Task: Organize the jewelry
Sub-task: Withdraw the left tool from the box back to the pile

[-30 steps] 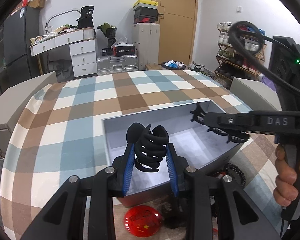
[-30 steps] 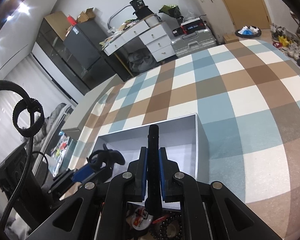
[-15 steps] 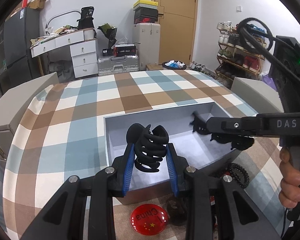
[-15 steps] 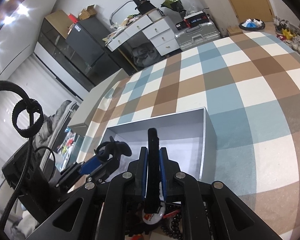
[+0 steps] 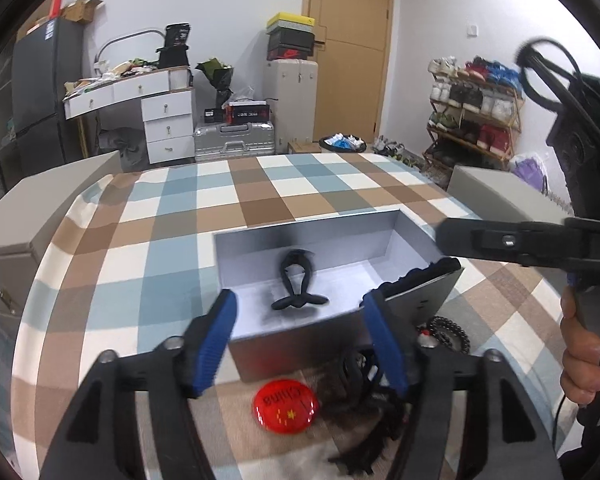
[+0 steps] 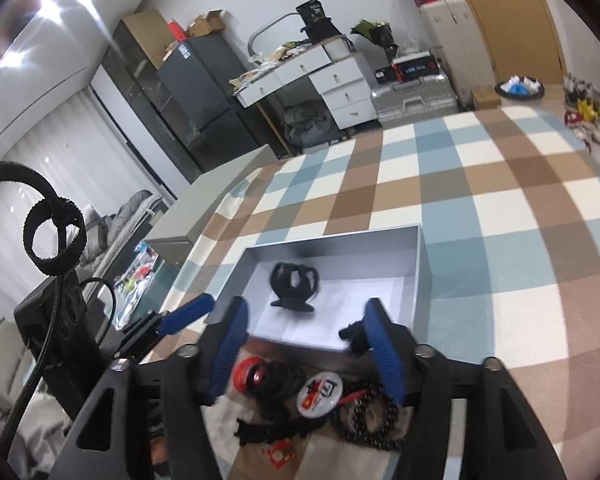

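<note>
Both your grippers, left gripper (image 5: 300, 332) and right gripper (image 6: 304, 336), are opening with nothing between the pads. One black claw clip (image 5: 296, 280) lies mid-frame in the single grey box (image 5: 300, 236); a second clip (image 6: 354, 334) sits at its near edge. Checked tablecloth (image 6: 500, 200) beyond the box lies free.

Both grippers tilt downward, jaws opening with nothing between the blue pads. The left gripper (image 5: 300, 336) fills the lower frame; the right gripper (image 6: 306, 344) likewise, its handle held by a hand (image 5: 580, 356) at right edge.
</note>
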Demonstrator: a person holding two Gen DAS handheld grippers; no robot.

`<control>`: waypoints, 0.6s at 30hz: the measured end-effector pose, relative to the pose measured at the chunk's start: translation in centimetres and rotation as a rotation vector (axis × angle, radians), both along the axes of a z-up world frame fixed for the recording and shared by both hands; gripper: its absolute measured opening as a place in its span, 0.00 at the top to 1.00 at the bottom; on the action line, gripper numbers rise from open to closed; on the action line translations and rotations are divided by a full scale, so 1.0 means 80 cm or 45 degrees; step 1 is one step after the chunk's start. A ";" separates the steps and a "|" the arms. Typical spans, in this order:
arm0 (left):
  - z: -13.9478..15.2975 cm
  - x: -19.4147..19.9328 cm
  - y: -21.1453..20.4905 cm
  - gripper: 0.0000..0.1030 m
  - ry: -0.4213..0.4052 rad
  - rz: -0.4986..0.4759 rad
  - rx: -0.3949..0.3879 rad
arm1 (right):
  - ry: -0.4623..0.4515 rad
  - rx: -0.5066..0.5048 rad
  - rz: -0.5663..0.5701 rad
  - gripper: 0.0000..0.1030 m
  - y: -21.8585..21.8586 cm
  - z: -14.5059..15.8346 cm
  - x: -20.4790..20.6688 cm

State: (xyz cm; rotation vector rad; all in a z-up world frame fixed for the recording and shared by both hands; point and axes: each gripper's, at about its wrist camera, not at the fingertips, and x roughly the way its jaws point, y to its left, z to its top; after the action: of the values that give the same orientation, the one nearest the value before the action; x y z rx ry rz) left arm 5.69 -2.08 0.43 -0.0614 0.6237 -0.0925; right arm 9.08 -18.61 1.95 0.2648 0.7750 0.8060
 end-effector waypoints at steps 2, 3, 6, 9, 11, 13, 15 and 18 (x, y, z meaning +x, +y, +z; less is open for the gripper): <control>0.001 -0.008 0.000 0.24 -0.005 0.005 -0.016 | -0.021 -0.043 -0.001 0.19 -0.003 0.005 -0.008; 0.001 -0.012 0.001 0.19 -0.008 0.006 -0.023 | -0.025 -0.060 -0.001 0.13 -0.003 0.005 -0.011; 0.001 -0.020 0.003 0.06 0.001 0.034 -0.025 | -0.050 -0.145 0.022 0.11 -0.006 -0.001 -0.025; -0.002 -0.024 0.005 0.01 0.009 0.040 -0.042 | -0.077 -0.222 0.034 0.11 -0.007 -0.011 -0.032; -0.005 -0.023 0.004 0.01 0.025 0.033 -0.016 | -0.073 -0.282 0.033 0.11 -0.006 -0.018 -0.030; -0.008 -0.024 0.005 0.01 0.025 0.047 0.011 | -0.051 -0.311 0.040 0.11 -0.006 -0.027 -0.026; -0.012 -0.023 0.004 0.01 0.034 0.042 0.030 | -0.023 -0.317 0.060 0.11 -0.008 -0.036 -0.023; -0.021 -0.021 0.002 0.01 0.055 0.038 0.049 | 0.000 -0.314 0.088 0.20 -0.012 -0.043 -0.021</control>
State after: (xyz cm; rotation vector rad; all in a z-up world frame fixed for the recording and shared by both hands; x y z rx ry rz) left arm 4.04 -1.89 -1.22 -0.0359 0.6672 -0.0504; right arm 7.40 -19.53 -1.52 0.0178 0.8781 0.7669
